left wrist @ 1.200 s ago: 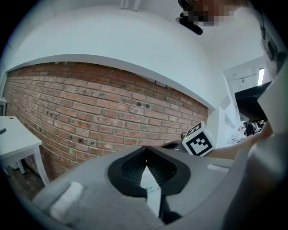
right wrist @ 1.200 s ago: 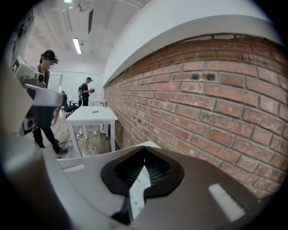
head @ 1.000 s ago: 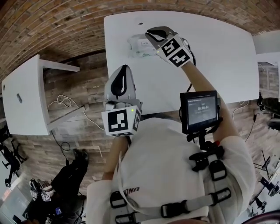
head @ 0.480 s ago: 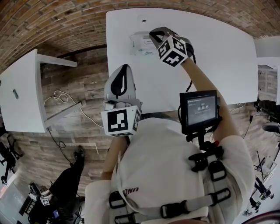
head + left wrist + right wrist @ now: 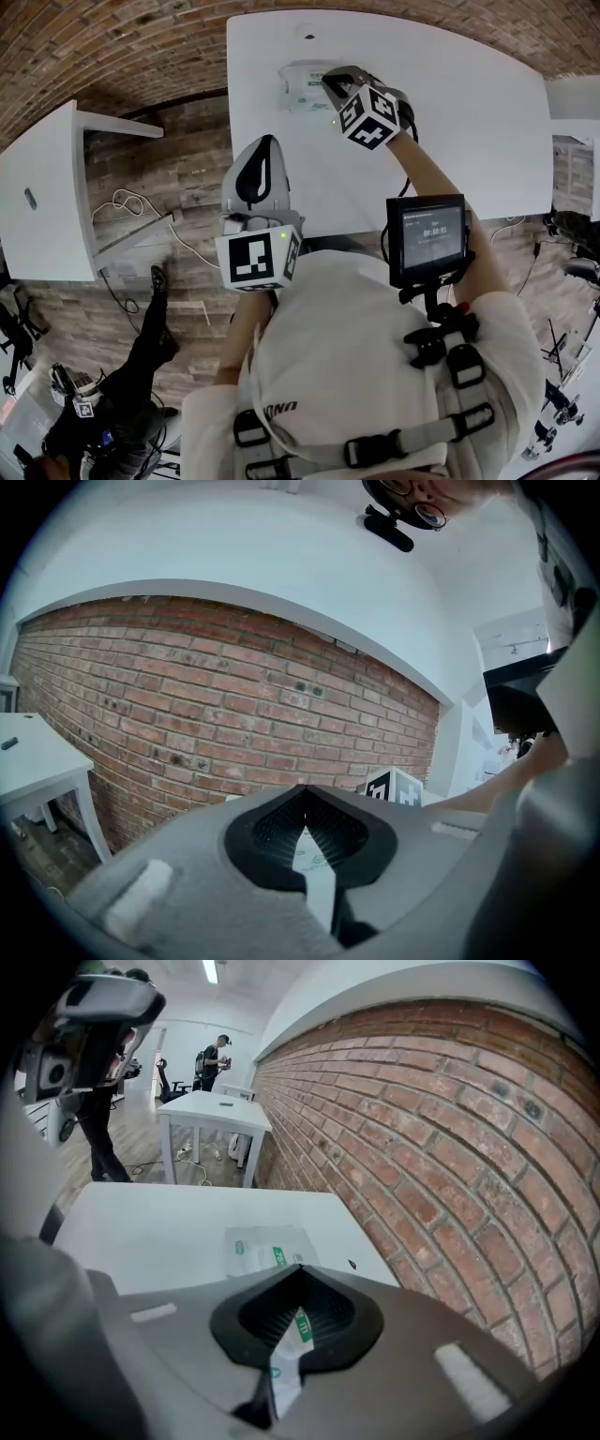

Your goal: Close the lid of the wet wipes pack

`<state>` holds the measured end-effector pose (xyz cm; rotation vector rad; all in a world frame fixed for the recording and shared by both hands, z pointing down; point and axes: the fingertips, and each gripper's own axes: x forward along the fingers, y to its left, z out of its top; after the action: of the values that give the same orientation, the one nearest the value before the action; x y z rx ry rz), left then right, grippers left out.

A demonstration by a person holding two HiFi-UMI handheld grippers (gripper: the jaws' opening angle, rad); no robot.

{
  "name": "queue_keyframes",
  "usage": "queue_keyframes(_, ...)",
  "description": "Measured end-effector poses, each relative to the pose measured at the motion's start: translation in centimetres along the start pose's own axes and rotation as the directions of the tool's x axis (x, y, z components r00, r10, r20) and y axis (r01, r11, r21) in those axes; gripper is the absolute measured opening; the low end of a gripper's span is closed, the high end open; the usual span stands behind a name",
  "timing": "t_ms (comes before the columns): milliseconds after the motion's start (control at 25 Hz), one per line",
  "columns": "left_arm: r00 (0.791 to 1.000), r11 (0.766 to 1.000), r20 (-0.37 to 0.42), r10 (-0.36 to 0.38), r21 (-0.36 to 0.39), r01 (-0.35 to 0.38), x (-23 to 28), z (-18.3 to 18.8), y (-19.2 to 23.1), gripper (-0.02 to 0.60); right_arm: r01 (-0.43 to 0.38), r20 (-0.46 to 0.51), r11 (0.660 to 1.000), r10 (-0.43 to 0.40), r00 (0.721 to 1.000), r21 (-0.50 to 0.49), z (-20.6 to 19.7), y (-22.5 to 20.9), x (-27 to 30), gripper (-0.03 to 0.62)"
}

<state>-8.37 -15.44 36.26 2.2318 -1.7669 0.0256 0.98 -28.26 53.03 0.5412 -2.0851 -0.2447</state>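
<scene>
The wet wipes pack point(image 5: 302, 86) lies flat on the white table point(image 5: 469, 112), just beyond the tips of the right gripper point(image 5: 330, 75), close to the table's far left corner and the brick wall point(image 5: 450, 1129); bare tabletop stretches wide to the right of those fingers and back toward the person. The right arm reaches forward over the table, a small screen point(image 5: 427, 234) strapped to the forearm; this gripper's grey jaws are pressed together at the tips, pinching nothing, with the soft, glossy, green-printed pack showing through the gap behind them. The left gripper point(image 5: 265, 141) hangs near the torso, by the table's near left edge, jaws likewise closed on nothing.
</scene>
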Motion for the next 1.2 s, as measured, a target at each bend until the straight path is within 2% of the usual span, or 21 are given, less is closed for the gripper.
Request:
queue_keyframes(280,1.0,1.0,-0.024,0.005,-0.007,-0.005,-0.1,0.0,-0.1,0.003,-0.004,-0.014,1.0,0.004,1.0,0.004,-0.9,0.7,0.2,0.006)
queue_keyframes(1200,1.0,1.0,-0.016,0.001,-0.01,-0.001,-0.2,0.2,-0.2,0.003,0.036,0.0,0.999,-0.036,0.999,-0.002,-1.3,0.9,0.4,0.003)
